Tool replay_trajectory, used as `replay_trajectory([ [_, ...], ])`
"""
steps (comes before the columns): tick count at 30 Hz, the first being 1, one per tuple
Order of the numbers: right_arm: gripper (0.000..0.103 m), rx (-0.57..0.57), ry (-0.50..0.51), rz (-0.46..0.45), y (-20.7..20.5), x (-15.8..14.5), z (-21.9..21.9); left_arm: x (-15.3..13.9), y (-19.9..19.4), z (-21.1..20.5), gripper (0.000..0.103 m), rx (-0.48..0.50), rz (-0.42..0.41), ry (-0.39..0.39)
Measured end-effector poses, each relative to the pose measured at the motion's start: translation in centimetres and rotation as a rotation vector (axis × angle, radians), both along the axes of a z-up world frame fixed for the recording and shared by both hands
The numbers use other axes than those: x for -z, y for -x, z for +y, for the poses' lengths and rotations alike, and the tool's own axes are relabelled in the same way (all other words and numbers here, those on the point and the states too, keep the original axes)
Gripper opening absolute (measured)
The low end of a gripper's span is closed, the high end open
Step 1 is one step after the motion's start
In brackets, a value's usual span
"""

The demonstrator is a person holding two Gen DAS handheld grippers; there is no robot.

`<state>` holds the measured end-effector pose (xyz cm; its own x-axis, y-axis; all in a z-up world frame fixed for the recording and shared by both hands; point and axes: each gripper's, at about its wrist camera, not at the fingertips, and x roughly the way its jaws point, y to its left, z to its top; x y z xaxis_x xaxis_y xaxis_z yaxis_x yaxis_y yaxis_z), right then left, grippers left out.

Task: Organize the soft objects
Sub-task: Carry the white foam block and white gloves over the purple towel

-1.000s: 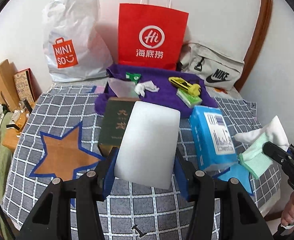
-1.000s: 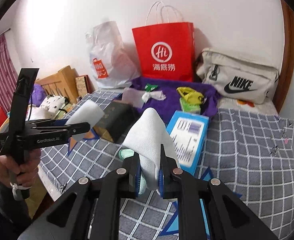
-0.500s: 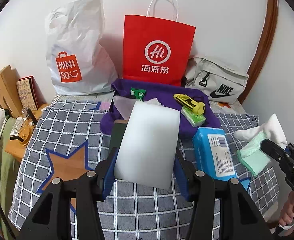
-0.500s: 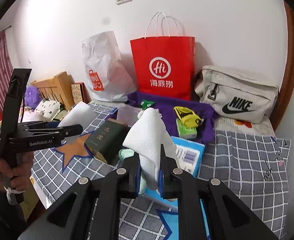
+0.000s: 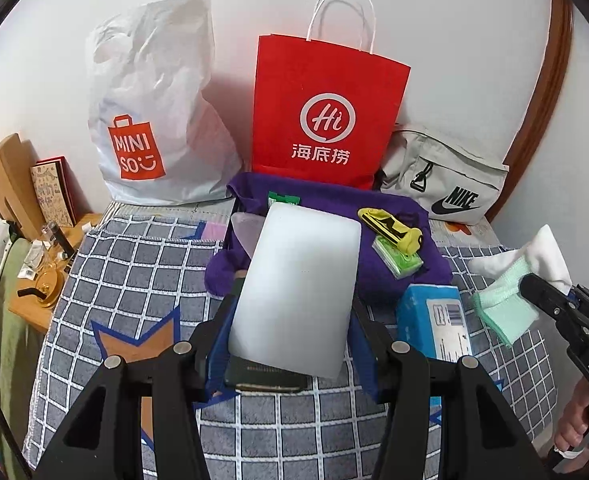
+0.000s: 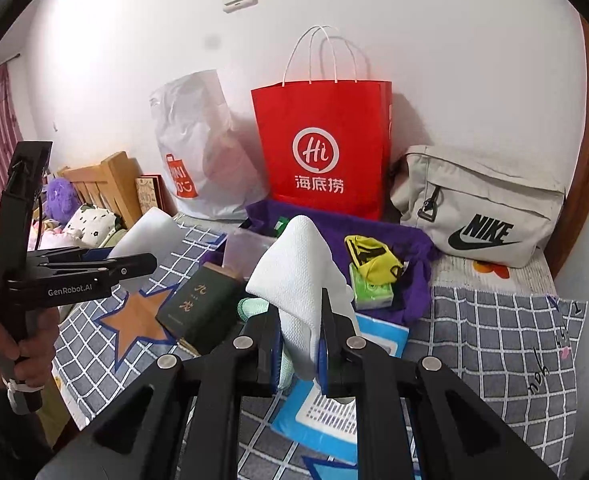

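A white foam block [image 5: 294, 292] is pinched by the left gripper [image 5: 290, 344], lifted clear before the red paper bag [image 5: 326, 116]. White and green cloths [image 6: 298, 276] are clamped in the right gripper [image 6: 300, 344], likely for bagging.

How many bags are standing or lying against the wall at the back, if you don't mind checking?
3: a white plastic bag on the left, a red paper bag in the middle, a grey sling bag lying on the right. Others may be hidden behind them.

We hold a white foam block [image 5: 298, 288] clamped in our left gripper [image 5: 290, 344] above the checked cloth [image 5: 142, 272]; at right, our right gripper [image 5: 534, 292] pinches white and green cloths [image 5: 510, 292].
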<state>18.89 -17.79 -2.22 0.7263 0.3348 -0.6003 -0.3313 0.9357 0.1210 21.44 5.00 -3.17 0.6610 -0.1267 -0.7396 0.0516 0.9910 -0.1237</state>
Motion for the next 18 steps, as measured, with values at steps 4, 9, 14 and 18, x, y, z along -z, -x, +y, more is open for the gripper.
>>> replay_trajectory([
  [4, 0.014, -0.004, -0.004, -0.010, -1.0, -0.3, 0.1, 0.2, -1.1, -0.1, 0.050, 0.008, 0.011, 0.019],
  [9, 0.014, -0.011, -0.005, -0.011, -2.3, -0.4, 0.4, 0.8, -2.4, -0.3, 0.050, 0.012, 0.025, 0.021],
  [14, 0.014, -0.019, 0.001, -0.003, -3.9, 0.0, 0.9, 1.3, -4.0, -0.3, 0.050, 0.012, 0.036, 0.025],
  [18, 0.014, -0.019, -0.001, 0.005, -5.2, 0.4, 1.1, 1.4, -5.0, -0.1, 0.050, 0.006, 0.040, 0.032],
])
